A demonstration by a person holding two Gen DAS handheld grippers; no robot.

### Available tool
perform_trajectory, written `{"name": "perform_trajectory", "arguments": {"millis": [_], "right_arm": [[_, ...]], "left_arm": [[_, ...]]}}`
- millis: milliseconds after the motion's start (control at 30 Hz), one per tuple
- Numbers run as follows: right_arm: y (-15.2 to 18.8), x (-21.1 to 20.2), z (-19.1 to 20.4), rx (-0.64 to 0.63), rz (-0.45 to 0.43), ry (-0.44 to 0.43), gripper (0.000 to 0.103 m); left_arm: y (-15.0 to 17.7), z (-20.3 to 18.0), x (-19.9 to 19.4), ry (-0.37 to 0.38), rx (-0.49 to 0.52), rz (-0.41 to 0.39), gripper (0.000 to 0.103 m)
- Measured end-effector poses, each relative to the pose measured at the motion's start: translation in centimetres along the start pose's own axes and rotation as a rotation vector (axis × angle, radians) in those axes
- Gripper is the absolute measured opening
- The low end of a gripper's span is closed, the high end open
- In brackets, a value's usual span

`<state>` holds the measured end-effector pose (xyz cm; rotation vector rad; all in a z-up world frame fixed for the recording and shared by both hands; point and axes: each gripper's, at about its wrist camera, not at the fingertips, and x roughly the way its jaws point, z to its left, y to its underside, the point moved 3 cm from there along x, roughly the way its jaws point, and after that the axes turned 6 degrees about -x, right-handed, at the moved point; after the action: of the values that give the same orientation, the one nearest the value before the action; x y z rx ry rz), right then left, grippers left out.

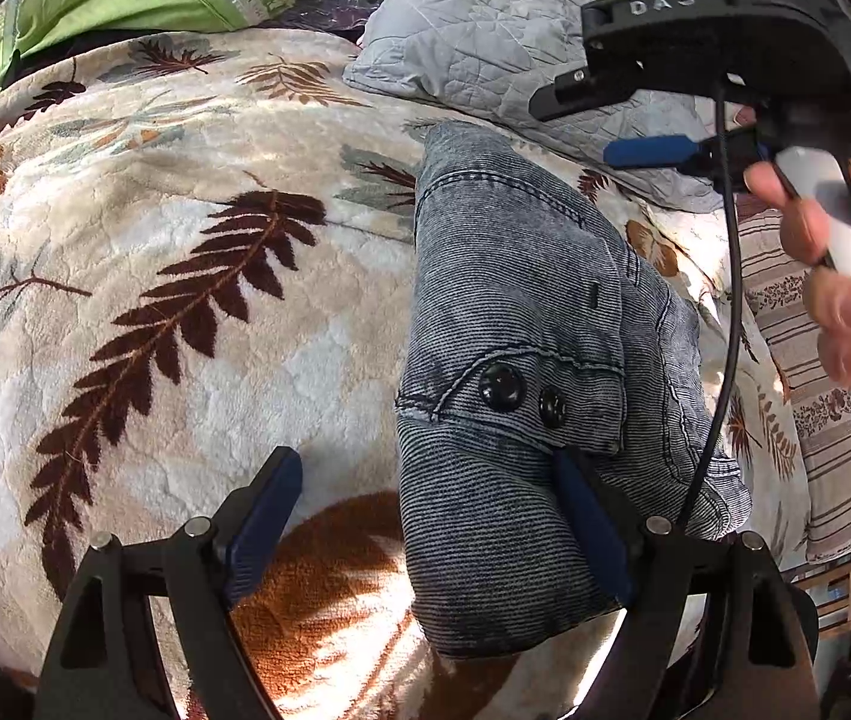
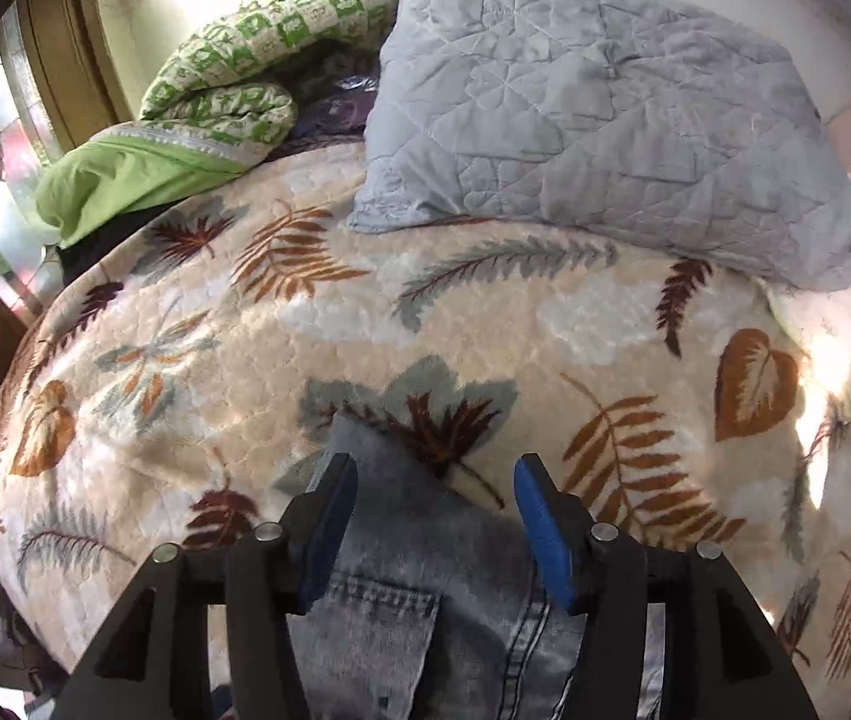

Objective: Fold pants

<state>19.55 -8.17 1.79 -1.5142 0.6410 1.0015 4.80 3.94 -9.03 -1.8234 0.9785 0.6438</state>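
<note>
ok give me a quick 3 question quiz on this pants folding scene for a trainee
1. True or false: the left gripper is shut on the pants.
2. The pants lie on: A) a leaf-print blanket B) a wooden table C) a tiled floor
3. Fill in: beyond the pants lies a grey quilted ____.

Key
1. False; its jaws are open, as are those of the right gripper.
2. A
3. pillow

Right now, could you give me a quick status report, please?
Left gripper open, right gripper open, neither holding. Pants folded on blanket. Nothing in the way.
</note>
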Motion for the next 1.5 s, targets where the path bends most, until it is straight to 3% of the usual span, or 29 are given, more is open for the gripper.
{"name": "perform_trajectory", "arguments": {"millis": [67, 167, 400, 500, 567, 733, 833, 900, 1067, 1200, 1267, 1367, 1500], "right_arm": [[2.0, 0.6, 0.3, -0.005, 0.058, -0.100, 0.058], [4.6, 3.5, -1.1, 0.035, 0.135, -0.063, 0.059], [4.6, 0.0, -0.9, 0.025, -0.033, -0.051, 0.060], [4.6, 2.2, -2.3, 0.050, 0.023, -0.001, 0.062], [4.9, 3.4, -3.3, 0.086, 0.055, 0.006, 0.062], [3.8, 1.4, -2.6, 0.052, -0.037, 0.031, 0.062], [4.1, 3.5, -3.2, 0.066, 0.034, 0.106, 0.065], [4.9, 4.9, -4.0, 0.121, 0.077, 0.068, 0.067], [5.2, 1.5, -3.9, 0.126, -0.025, 0.077, 0.068], [7.7, -1.7, -4.6, 0.156, -0.085, 0.037, 0.068], [9.8, -2.1, -5.1, 0.162, -0.072, 0.037, 0.068], [12.7, 0.8, -5.3, 0.116, 0.063, 0.060, 0.071], [13.3, -0.9, -5.6, 0.164, -0.002, 0.034, 0.071]], "left_arm": [[0.2, 0.0, -0.2, 0.002, -0.005, -0.002, 0.086], [0.4, 0.1, -0.5, 0.010, -0.010, -0.005, 0.086], [0.6, 0.3, -2.2, 0.024, -0.025, -0.059, 0.086], [0.5, 0.4, -2.8, 0.026, -0.031, -0.079, 0.086], [0.9, 0.6, -1.9, 0.005, -0.020, -0.031, 0.086], [0.8, 0.3, -1.6, -0.003, -0.015, -0.024, 0.087], [0.7, 0.2, -1.5, -0.011, -0.004, -0.028, 0.088], [0.8, 0.2, -1.5, -0.006, -0.006, -0.027, 0.088], [0.8, 0.2, -1.6, -0.004, -0.013, -0.026, 0.088], [0.7, 0.4, -1.4, -0.003, -0.016, -0.030, 0.088], [0.9, 0.4, -1.5, -0.008, -0.014, -0.032, 0.088], [1.0, 0.3, -1.5, -0.015, -0.008, -0.030, 0.088], [1.0, 0.2, -1.5, -0.018, -0.013, -0.041, 0.089]]}}
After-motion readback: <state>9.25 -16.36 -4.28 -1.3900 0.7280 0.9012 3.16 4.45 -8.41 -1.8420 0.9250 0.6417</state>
